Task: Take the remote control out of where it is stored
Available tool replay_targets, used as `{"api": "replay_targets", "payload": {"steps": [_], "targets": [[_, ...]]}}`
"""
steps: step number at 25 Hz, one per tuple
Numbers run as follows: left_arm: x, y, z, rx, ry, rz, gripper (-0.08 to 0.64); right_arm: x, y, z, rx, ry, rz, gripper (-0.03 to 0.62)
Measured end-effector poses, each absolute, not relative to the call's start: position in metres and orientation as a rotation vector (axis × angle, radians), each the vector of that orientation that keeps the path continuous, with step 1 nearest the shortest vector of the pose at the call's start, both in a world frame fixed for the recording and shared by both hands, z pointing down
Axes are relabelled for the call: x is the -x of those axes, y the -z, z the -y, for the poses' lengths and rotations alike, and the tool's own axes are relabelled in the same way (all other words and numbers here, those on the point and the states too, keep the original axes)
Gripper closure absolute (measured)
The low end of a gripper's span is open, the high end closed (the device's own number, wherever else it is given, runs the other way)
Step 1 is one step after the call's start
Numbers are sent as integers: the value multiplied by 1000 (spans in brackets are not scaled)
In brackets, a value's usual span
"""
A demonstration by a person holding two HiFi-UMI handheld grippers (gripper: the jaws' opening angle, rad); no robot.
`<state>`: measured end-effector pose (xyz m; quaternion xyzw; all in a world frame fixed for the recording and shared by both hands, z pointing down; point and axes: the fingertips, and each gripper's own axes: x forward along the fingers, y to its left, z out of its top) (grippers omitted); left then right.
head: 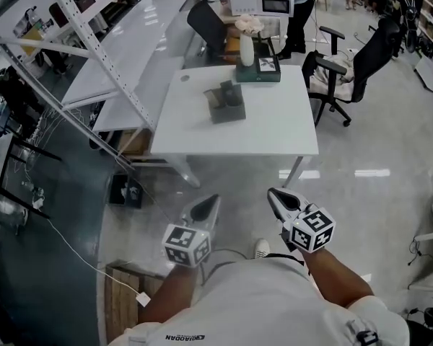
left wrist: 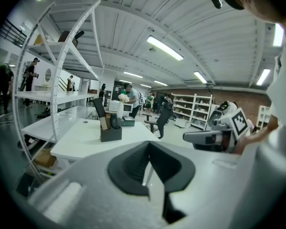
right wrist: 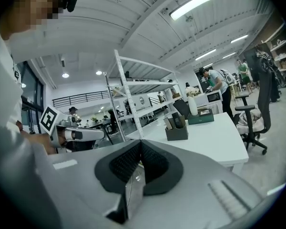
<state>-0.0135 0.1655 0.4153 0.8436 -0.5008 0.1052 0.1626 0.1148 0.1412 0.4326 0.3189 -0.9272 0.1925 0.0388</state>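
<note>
Counter (head: pixel 281 132): white and square, standing well ahead of the person.

Holder (head: pixel 227 112): dark open box near the counter's middle.

Remote control (head: pixel 232 92): dark and slim, upright in the holder beside a tan flat item; no lettering can be read on it.

Vase (head: pixel 247 47): white, with pale flowers, at the far edge of the counter next to a dark green box (head: pixel 260 72); the box's label is too small to read.

Microwave (head: pixel 262 4): white, behind the counter.

Chair (head: pixel 355 67): black office type, to the right of the counter.

Left gripper (head: pixel 207 209): jaws closed, nothing between them, held low and well short of the counter.

Right gripper (head: pixel 281 202): jaws closed and empty, beside the left one.

Shirt (head: pixel 263 301): white, with the print "QIAODAN" upside down at the lower edge.
</note>
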Motion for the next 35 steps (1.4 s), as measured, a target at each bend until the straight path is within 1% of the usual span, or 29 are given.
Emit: {"api": "replay_targets", "payload": {"steps": [6,11,19,29,35], "targets": [[-10,-417,-139,-2350,-202,1393,557,-135,-441,-116,-934,-600,2845,586],[-20,-414,-132,-2346,-222,1413,557,-146,-439,-102,-919,-607,2854,586],[-19,-422,-126,-2322,-232,1434,557,-143,-442,-94,-853,-595,2860,586],[-31,-420,-88,-2381,-245,1402,557,-154,-453,-69,-908,-603,2820,586],[-25,-422,-70,-2393,-253,1409,557,-145,-452,-53,-903,-587,2820,586]]}}
